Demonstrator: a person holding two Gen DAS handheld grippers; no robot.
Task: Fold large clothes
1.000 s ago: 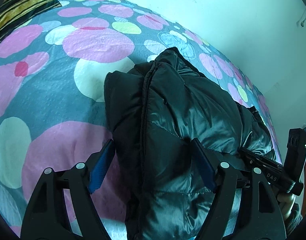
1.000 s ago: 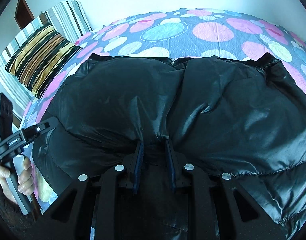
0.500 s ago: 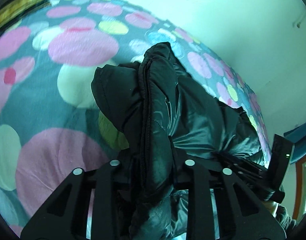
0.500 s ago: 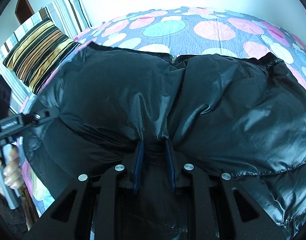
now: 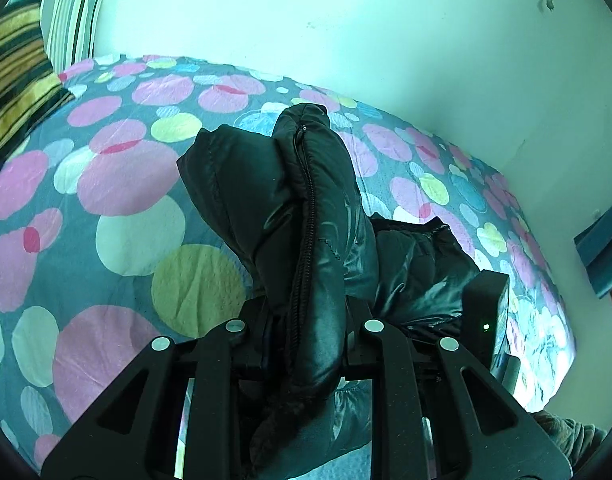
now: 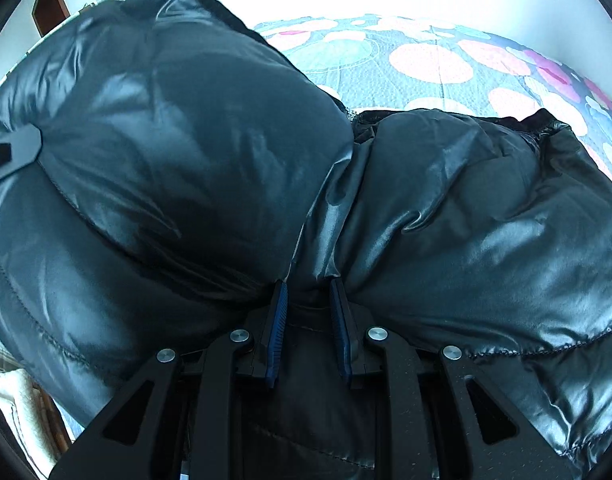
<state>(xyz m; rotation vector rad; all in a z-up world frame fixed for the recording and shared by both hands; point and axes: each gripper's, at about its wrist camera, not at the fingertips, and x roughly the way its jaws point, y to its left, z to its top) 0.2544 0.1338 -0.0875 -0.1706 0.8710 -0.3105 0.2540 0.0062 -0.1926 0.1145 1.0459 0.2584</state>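
A shiny black puffer jacket (image 5: 306, 208) lies on a bed with a spotted cover (image 5: 118, 208). My left gripper (image 5: 306, 320) is shut on the jacket's zipper edge and holds that side lifted off the bed. My right gripper (image 6: 308, 288) is shut on a pinch of the jacket (image 6: 446, 220) near its middle edge. The lifted left half bulges high in the right wrist view (image 6: 154, 128). The left fingertips are hidden in the fabric. The right gripper's body shows in the left wrist view (image 5: 484, 316).
A striped pillow (image 5: 14, 80) lies at the bed's far left. A pale wall (image 5: 346, 20) runs behind the bed. A blue frame (image 5: 602, 256) stands at the right. The other gripper's tip shows at the left edge (image 6: 10, 152).
My left gripper closed on the jacket's zipper edge and lifted it up off the bed. The jacket's left half rose and now folds toward the right. My right gripper kept its hold.
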